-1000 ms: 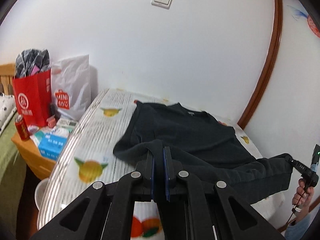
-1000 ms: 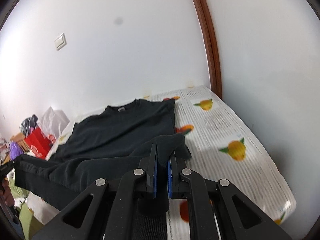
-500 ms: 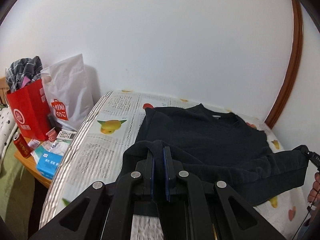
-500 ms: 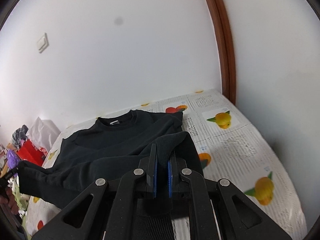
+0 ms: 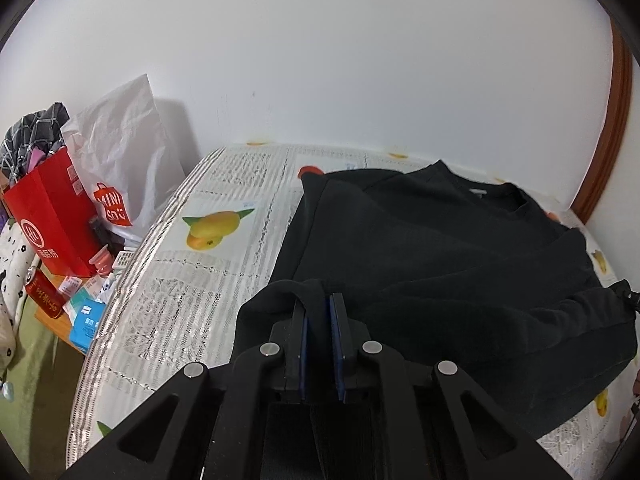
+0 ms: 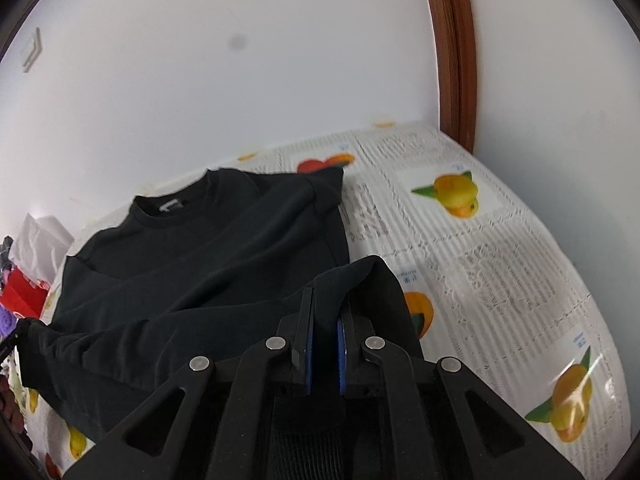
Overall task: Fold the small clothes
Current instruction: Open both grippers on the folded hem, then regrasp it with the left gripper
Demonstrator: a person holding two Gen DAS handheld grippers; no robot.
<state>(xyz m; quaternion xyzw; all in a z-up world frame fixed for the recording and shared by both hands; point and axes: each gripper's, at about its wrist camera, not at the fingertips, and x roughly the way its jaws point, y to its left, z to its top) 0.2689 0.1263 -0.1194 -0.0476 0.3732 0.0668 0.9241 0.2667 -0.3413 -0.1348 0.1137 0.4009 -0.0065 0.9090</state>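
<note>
A black sweatshirt (image 5: pixel 432 248) lies on the fruit-print table (image 5: pixel 208 272), collar toward the far wall. Its bottom hem is lifted off the table and carried over the body. My left gripper (image 5: pixel 320 300) is shut on the hem's left corner. My right gripper (image 6: pixel 326 296) is shut on the hem's right corner; the sweatshirt (image 6: pixel 208 252) spreads to its left. The hem sags between the two grippers. The right gripper's tip shows at the far right edge of the left wrist view (image 5: pixel 628 298).
A red paper bag (image 5: pixel 52 216), a white shopping bag (image 5: pixel 124 152) and small boxes (image 5: pixel 86 322) stand on a low stand left of the table. A white wall runs behind. A brown door frame (image 6: pixel 456 52) stands at the right corner.
Both grippers have carried the lifted hem forward over the sweatshirt toward the collar and the wall. Both stay shut on the hem.
</note>
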